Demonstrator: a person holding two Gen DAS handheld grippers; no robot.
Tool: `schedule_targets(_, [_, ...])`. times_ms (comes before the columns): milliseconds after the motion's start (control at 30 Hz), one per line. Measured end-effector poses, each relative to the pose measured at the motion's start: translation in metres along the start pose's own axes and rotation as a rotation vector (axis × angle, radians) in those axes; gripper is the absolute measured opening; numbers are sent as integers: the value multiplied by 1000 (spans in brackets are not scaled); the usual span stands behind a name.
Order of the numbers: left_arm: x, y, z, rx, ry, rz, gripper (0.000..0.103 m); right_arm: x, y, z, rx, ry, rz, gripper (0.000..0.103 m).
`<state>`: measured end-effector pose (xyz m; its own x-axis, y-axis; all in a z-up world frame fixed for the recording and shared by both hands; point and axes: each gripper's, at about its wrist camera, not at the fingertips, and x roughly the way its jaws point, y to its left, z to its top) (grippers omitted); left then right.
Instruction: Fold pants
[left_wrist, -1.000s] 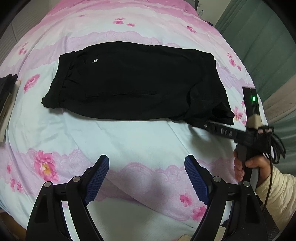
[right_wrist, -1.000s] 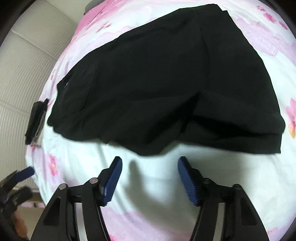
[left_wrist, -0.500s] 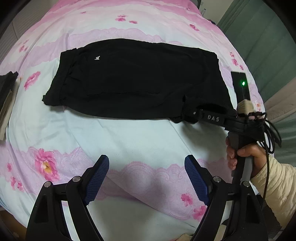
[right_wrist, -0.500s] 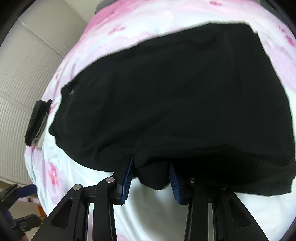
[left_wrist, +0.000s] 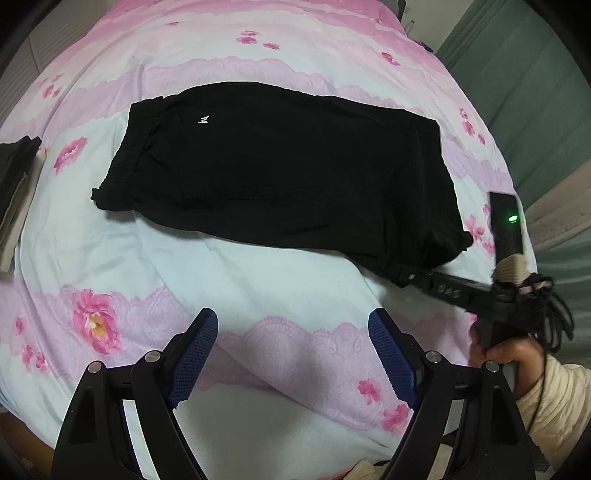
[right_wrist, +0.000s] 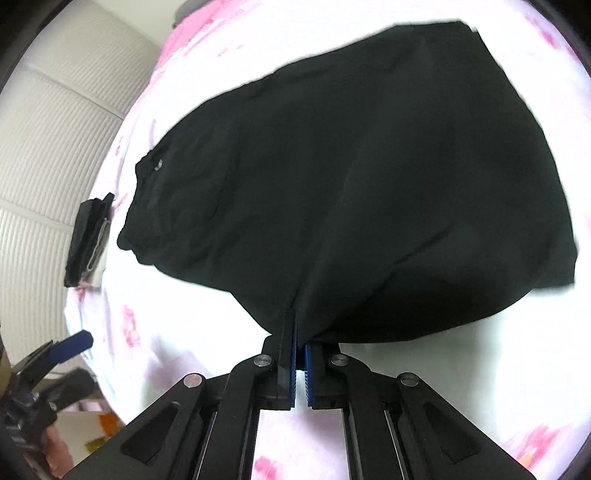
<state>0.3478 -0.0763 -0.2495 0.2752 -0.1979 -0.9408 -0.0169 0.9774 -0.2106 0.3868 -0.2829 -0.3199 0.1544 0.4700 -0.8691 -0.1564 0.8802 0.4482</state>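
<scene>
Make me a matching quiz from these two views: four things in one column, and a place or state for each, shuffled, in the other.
Things:
1. left claw
2. right claw
3. black pants
4. small folded pile

States or places:
A. shut on fabric at the near edge
B. spread on the floral bedspread
C. open, holding nothing
D. at the bed's edge, apart from the pants

Pairs: 1-C, 2-A, 3-B, 4-D

Black pants lay folded flat across the bed.

The gathered waistband end pointed left, a small white logo near it. At the near right corner, the fabric bunched and rose slightly where it was pinched, wrinkling that end.
</scene>
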Motion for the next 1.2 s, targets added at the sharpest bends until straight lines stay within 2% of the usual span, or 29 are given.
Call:
schedule_targets(100, [-2, -5, 2, 19, -2, 7, 84, 13, -6, -7, 36, 12, -7, 5])
schedule_targets(133, [-3, -7, 4, 27, -5, 7, 84, 13, -8, -8, 61, 8, -3, 10])
schedule_targets(167, [-3, -9, 6, 31, -9, 5, 84, 11, -8, -8, 76, 9, 1, 16])
schedule_targets(200, [-3, -10, 7, 34, -13, 0, 84, 4, -10, -9, 90, 8, 11, 34])
schedule_targets(233, [-3, -11, 9, 39, -15, -6, 84, -4, -10, -10, 96, -4, 18, 49])
schedule_targets(267, [-2, -14, 15, 54, -19, -12, 84, -18, -10, -13, 97, -43, 2, 50])
schedule_targets(367, [0, -28, 38, 151, -33, -28, 84, -55, -21, -22, 139, -120, -39, 50])
schedule_targets(467, [3, -59, 78, 366, -70, -43, 84, -87, -39, -27, 238, -210, -86, 50])
schedule_targets(533, [6, -81, 112, 510, -90, -89, 84, -107, -52, -29, 313, -271, -126, 50])
schedule_targets(667, [21, -115, 175, 711, -82, -144, 84, -129, -73, -31, 442, -358, -166, 50])
schedule_targets(700, [29, -127, 197, 765, -73, -168, 83, -132, -77, -32, 466, -375, -170, 50])
schedule_targets(767, [44, -149, 224, 836, -58, -196, 75, -134, -85, -34, 511, -414, -196, 50])
schedule_targets(833, [58, -168, 240, 889, -36, -229, 69, -130, -88, -34, 545, -430, -212, 50])
schedule_targets(933, [87, -206, 257, 970, 30, -303, 53, -124, -100, -38, 629, -452, -186, 50])
schedule_targets(1033, [115, -240, 265, 1062, 58, -321, 43, -118, -102, -37, 669, -480, -172, 49])
schedule_targets(1200, [156, -272, 272, 1120, 109, -289, 41, -106, -104, -39, 729, -515, -174, 47])
